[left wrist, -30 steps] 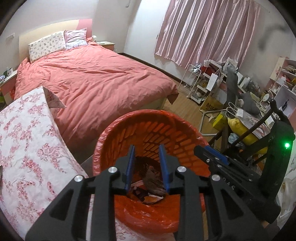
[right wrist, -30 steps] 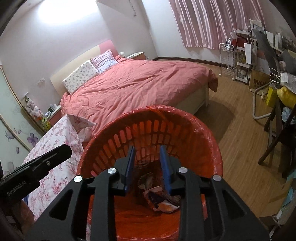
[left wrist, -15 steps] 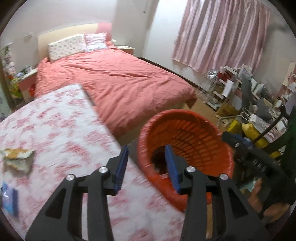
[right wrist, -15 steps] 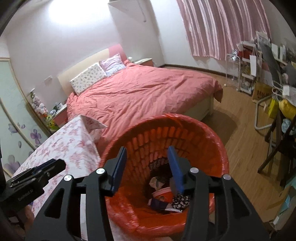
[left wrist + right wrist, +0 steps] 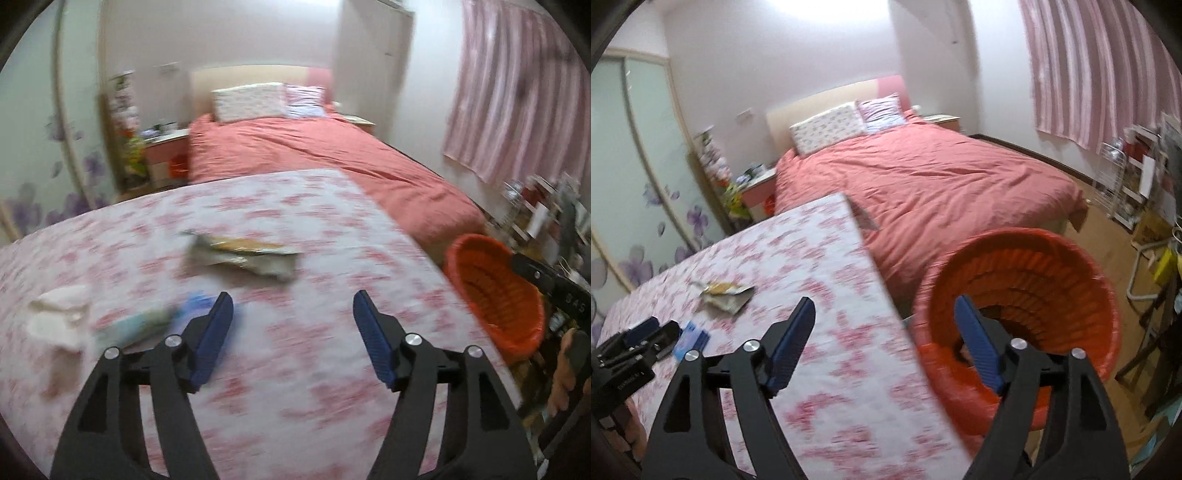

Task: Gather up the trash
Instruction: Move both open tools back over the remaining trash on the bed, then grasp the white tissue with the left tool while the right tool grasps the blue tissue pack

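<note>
An orange trash basket with a red liner stands on the floor by the table's right edge; it also shows in the left wrist view. On the flowered tablecloth lie a crumpled snack wrapper, a blue packet and a white tissue. My left gripper is open and empty above the table, just near side of the wrapper. My right gripper is open and empty over the table's edge beside the basket. The wrapper and blue packet also show in the right wrist view.
A bed with a red quilt stands beyond the table. A nightstand is left of the bed. Cluttered shelves and a chair stand at the right on the wooden floor. Pink curtains hang behind.
Both grippers have pulled back from above the basket, swung left over the table, and opened wide. The left one now faces the wrapper and blue packet.
</note>
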The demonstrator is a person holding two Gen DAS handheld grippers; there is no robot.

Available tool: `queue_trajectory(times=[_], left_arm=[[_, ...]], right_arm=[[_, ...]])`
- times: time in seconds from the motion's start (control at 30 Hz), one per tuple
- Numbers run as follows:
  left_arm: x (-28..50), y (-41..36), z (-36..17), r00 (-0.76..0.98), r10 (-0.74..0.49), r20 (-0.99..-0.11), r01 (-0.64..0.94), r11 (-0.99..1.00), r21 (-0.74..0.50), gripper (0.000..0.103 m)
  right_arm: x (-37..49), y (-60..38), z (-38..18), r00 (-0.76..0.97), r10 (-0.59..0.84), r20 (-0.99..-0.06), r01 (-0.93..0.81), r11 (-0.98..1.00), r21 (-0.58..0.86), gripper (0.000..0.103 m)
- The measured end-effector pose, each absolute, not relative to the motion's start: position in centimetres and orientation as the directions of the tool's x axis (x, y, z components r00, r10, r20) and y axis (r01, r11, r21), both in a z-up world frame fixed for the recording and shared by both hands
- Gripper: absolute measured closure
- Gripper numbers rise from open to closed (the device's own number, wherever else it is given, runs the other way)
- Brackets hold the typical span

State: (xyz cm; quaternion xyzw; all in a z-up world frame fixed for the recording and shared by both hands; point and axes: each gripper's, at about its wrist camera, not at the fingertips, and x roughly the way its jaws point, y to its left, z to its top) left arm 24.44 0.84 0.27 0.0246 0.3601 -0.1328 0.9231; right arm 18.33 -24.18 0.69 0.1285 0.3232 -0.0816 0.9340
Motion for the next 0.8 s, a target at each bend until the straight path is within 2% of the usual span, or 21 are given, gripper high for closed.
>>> queue_trajectory(times=[0.37, 0.63, 0.8], left_arm=[[23.2, 16.0, -1.5, 0.728, 0.004, -0.686, -0.032, 0.999, -0.028, 0.027], [22.5, 21.7, -3.1, 0.717, 0.059, -0.694, -0.121, 0.992, -0.041, 0.022], [22.4, 23.6, -3.9, 0.711, 0.055, -0.701, -0.156, 0.984, -0.081, 0.022]], right_arm=[[22.0, -11.6, -1.8, 0.710, 0.066, -0.701, 0.038, 0.991, 0.132, 0.024], [25.1, -2.8, -4.9, 0.635, 0.149, -0.758, -0.055, 0.988, 0.148, 0.024], [27.0, 0.3, -5.7, 0.628, 0.144, -0.765, -0.020, 0.985, 0.169, 0.024]])
